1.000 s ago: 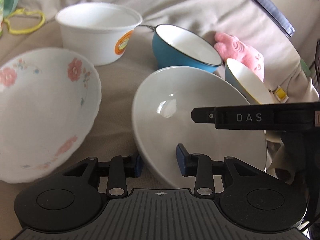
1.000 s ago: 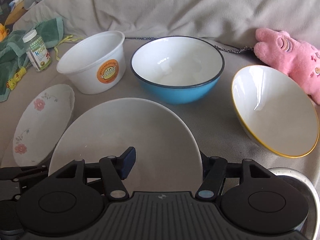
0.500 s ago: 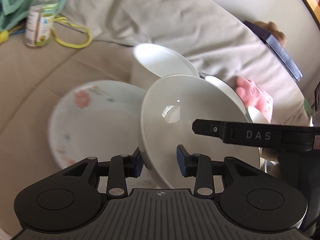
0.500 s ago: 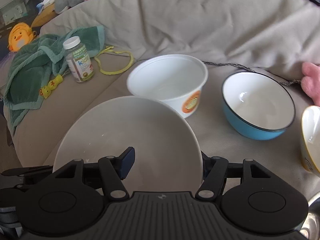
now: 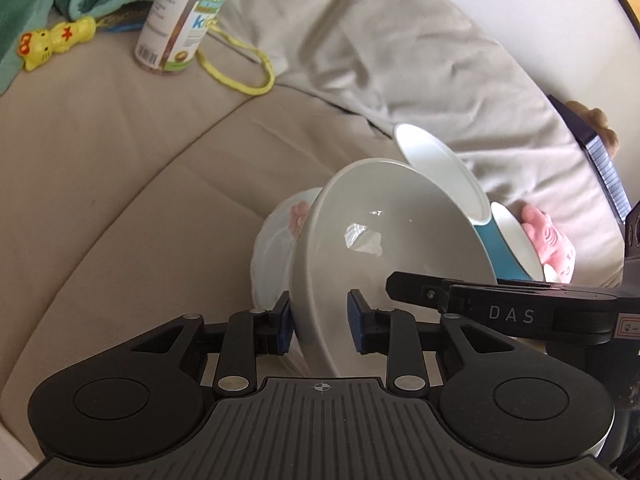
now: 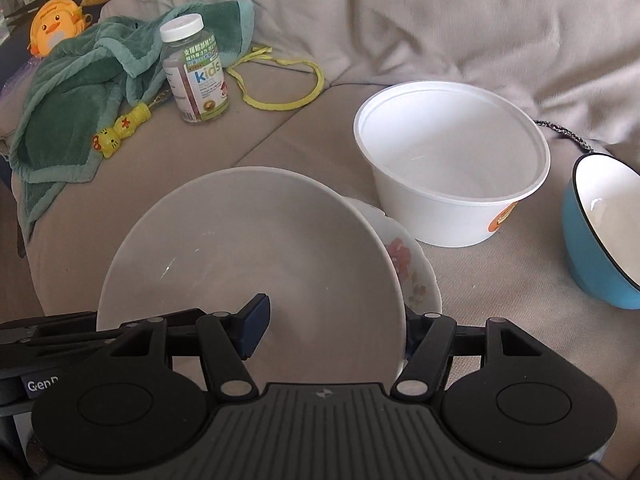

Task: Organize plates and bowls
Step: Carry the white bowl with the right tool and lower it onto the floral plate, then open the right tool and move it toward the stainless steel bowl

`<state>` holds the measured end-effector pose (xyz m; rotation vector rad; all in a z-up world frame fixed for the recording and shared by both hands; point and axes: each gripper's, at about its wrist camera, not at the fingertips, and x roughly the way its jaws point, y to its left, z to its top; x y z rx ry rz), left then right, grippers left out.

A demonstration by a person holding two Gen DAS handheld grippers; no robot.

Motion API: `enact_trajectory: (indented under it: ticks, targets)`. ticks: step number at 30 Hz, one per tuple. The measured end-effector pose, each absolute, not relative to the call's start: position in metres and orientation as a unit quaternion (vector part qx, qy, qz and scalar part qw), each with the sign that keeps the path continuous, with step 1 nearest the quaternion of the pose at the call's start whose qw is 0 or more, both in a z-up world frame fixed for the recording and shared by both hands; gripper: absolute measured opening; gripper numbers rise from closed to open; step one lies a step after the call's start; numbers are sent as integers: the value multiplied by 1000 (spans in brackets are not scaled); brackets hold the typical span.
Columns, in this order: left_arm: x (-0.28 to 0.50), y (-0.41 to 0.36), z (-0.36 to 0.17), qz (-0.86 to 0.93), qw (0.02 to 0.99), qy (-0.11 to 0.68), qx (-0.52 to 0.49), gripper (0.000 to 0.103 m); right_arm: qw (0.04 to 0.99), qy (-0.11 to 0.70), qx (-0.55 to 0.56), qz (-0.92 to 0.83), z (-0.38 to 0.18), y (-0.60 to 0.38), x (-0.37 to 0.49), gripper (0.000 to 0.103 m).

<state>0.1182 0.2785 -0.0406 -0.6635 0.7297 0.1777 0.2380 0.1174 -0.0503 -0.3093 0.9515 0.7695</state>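
Both grippers hold one plain white bowl (image 5: 384,248) by opposite rims. My left gripper (image 5: 320,326) is shut on its near rim. My right gripper (image 6: 332,332) is shut on the same bowl (image 6: 248,256); its right finger is hidden behind the rim. The bowl hangs tilted over a floral plate (image 6: 412,268), which peeks out beside it, and also shows in the left wrist view (image 5: 276,240). A white tub (image 6: 452,184) and a blue bowl (image 6: 604,232) stand to the right on the sofa.
A vitamin bottle (image 6: 196,68), a yellow cord (image 6: 280,80), a green towel (image 6: 76,92) and a yellow toy (image 6: 116,136) lie at the back left. A pink plush (image 5: 548,240) lies behind the blue bowl. Cushions rise behind.
Both grippers have carried the white bowl leftwards, from in front of the blue bowl to over the floral plate, which is now mostly covered.
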Motion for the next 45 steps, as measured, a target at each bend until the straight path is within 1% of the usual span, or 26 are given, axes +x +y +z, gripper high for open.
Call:
enact_trajectory:
  ticks: [2, 4, 6, 9, 11, 17, 18, 20, 22, 26, 30, 36, 37, 38, 40, 41, 43, 45]
  targets:
    - [121, 280, -45, 87, 874, 356, -319, 28, 813, 438, -155, 351, -52, 119, 238, 64]
    - [122, 283, -49, 87, 873, 356, -322, 24, 820, 419, -166, 353, -49, 119, 236, 64]
    - [121, 287, -48, 78, 869, 357, -332, 27, 822, 410, -168, 357, -44, 117, 233, 64]
    - [121, 294, -51, 68, 859, 366, -351, 24, 825, 399, -169, 364, -39, 113, 230, 64]
    - [120, 297, -53, 62, 856, 367, -360, 26, 828, 395, -164, 363, -37, 107, 229, 64]
    - [115, 290, -48, 69, 856, 369, -355, 28, 833, 404, -135, 353, -41, 74, 231, 64]
    - [116, 288, -47, 73, 857, 369, -351, 26, 833, 405, -131, 354, -43, 70, 231, 64]
    - [124, 281, -44, 78, 862, 375, -333, 26, 834, 407, -119, 354, -46, 65, 231, 64]
    - [138, 274, -43, 69, 868, 380, -311, 26, 834, 407, -115, 354, -48, 63, 229, 61]
    - [164, 261, -39, 74, 873, 412, -252, 26, 836, 404, -126, 350, -53, 65, 224, 60]
    - [158, 267, -39, 68, 870, 428, -235, 26, 831, 405, -132, 356, -59, 66, 221, 60]
    - [132, 292, -22, 79, 878, 394, -260, 24, 830, 412, -126, 355, -65, 65, 223, 60]
    - [129, 293, -18, 84, 881, 387, -258, 25, 831, 412, -118, 354, -63, 61, 223, 60]
    - [126, 295, -17, 87, 883, 381, -259, 28, 833, 411, -107, 354, -60, 55, 222, 60]
    - [121, 298, -16, 88, 884, 369, -272, 28, 839, 404, -83, 357, -51, 38, 219, 60]
    - [117, 296, -14, 90, 888, 360, -271, 26, 842, 397, -72, 358, -46, 28, 216, 60]
    - [112, 286, -7, 88, 903, 336, -254, 26, 851, 384, -50, 354, -37, 4, 211, 61]
    - [106, 273, 3, 65, 923, 296, -238, 26, 864, 372, -42, 336, -32, -17, 206, 61]
